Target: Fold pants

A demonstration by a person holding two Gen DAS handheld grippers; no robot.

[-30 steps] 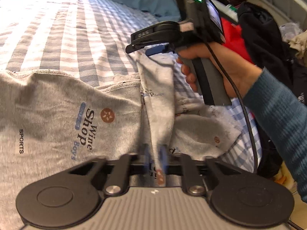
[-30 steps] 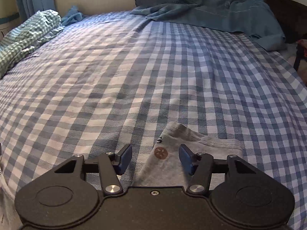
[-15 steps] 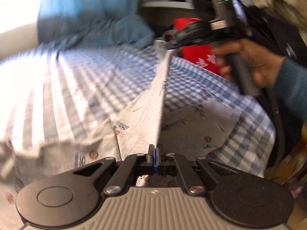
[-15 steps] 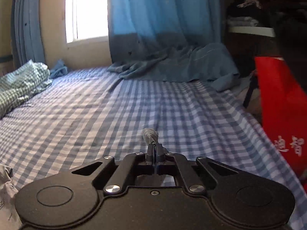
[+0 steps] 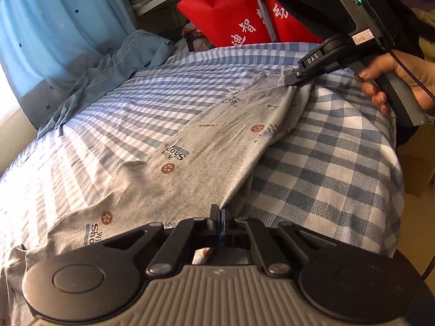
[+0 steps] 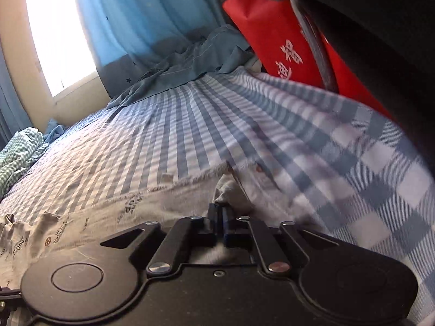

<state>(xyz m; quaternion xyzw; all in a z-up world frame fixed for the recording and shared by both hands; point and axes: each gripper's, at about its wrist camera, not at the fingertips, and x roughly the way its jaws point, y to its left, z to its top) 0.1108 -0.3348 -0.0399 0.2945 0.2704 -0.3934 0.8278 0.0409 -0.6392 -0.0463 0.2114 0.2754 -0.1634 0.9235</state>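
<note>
Two grippers hold your grey pants [image 5: 206, 146] stretched across the checked bed [image 5: 326, 163]: your left gripper [image 5: 218, 217] is clamped on the near edge, your right gripper [image 6: 219, 214] pinches fabric, jaws easing apart.

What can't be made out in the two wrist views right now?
- Near end of the grey pants: left wrist view, hidden under the left gripper body.
- Right gripper grip: right wrist view, motion blur; jaws opening, cloth between them.
- Fabric beyond the right gripper: left wrist view, covered by its head.
- Red bag print: cut off.
</note>
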